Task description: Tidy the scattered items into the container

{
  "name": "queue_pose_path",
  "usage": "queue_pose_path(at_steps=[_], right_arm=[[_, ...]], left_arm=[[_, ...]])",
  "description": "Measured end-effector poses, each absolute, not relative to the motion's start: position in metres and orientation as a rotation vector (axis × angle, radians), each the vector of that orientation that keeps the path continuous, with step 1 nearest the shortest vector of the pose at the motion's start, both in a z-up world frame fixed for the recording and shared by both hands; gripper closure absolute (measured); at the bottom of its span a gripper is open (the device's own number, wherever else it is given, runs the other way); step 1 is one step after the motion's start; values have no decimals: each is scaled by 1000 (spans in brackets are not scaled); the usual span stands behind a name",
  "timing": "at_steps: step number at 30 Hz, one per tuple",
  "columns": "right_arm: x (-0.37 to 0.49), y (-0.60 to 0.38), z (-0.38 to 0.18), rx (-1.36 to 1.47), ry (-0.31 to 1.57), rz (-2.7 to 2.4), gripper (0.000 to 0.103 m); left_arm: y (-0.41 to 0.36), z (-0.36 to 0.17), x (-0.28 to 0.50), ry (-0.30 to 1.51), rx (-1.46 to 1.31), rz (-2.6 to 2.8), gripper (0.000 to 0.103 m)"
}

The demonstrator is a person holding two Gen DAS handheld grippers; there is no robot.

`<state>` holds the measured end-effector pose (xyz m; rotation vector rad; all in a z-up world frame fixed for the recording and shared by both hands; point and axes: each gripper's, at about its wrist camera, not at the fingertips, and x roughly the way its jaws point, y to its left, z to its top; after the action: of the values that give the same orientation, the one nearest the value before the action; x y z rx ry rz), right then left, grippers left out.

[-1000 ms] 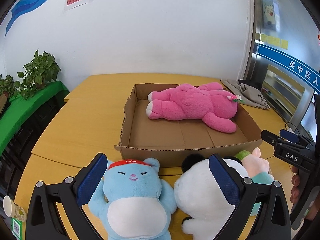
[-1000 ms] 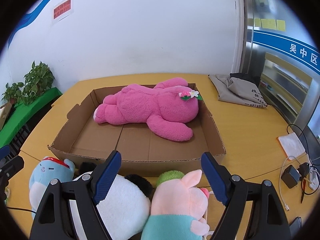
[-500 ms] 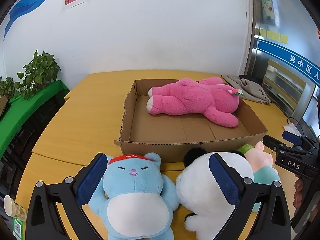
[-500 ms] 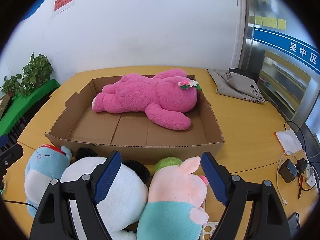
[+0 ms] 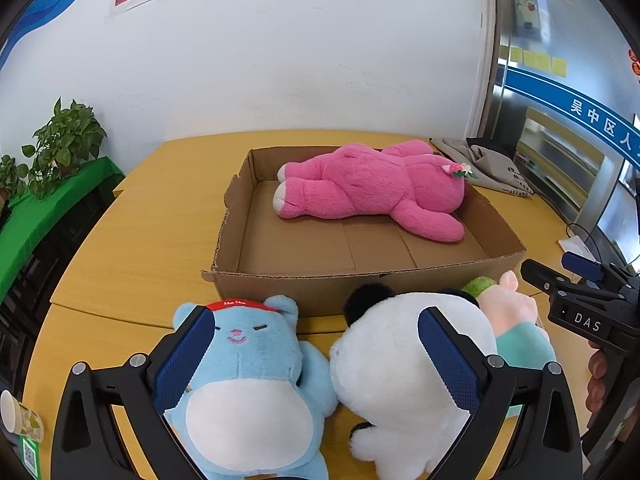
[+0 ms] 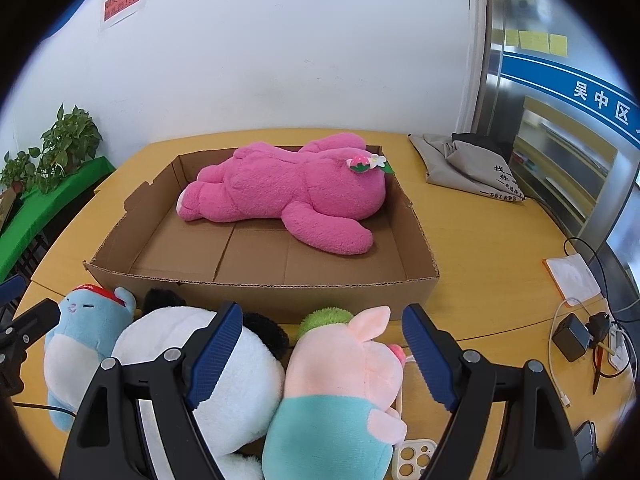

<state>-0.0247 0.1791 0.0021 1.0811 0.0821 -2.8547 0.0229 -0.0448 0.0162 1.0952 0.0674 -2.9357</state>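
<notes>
left wrist view. my left claw (image 5: pixel 316 354): spread wide, gripping nothing, hanging over the gap between two toys. blue bear plush (image 5: pixel 248 384): on its back on the yellow table (image 5: pixel 132 240), red cap toward the box, just under my left finger. white panda plush (image 5: pixel 400 364): beside the bear and touching it, black ears toward the box, under my right finger. pink pig plush (image 5: pixel 516 328): pressed against the panda's far side, teal body. cardboard box (image 5: pixel 320 288): shallow, open, just beyond the three toys. pink bear plush (image 5: pixel 372 192): lying on its side in the far half of the box. my right claw (image 5: pixel 560 280): seen from the side at the right edge, near the pig. paper cup (image 5: pixel 18 416): at the table's near left edge.

right wrist view. my right claw (image 6: pixel 322 332): fingers well apart, nothing between the pads, poised above the pink pig plush (image 6: pixel 344 372). white panda plush (image 6: pixel 192 360): touching the pig's left side. blue bear plush (image 6: pixel 80 340): left of the panda. cardboard box (image 6: pixel 304 296): just behind all three; pink bear plush (image 6: pixel 296 196) inside it. grey cloth bag (image 6: pixel 468 164): on the table, right of the box. charger and cables (image 6: pixel 572 336): at the right edge.
</notes>
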Motion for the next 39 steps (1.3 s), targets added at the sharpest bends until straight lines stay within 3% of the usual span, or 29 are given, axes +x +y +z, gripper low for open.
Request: queue_pose_path(at_steps=[29, 39], right_arm=[[-14, 157, 1, 1094, 127, -2823, 21], [36, 79, -3, 996, 136, -2354, 21]], left_arm=[[-81, 2, 33, 168, 1197, -2947, 0], [-128, -15, 40, 234, 1308, -2889, 0]])
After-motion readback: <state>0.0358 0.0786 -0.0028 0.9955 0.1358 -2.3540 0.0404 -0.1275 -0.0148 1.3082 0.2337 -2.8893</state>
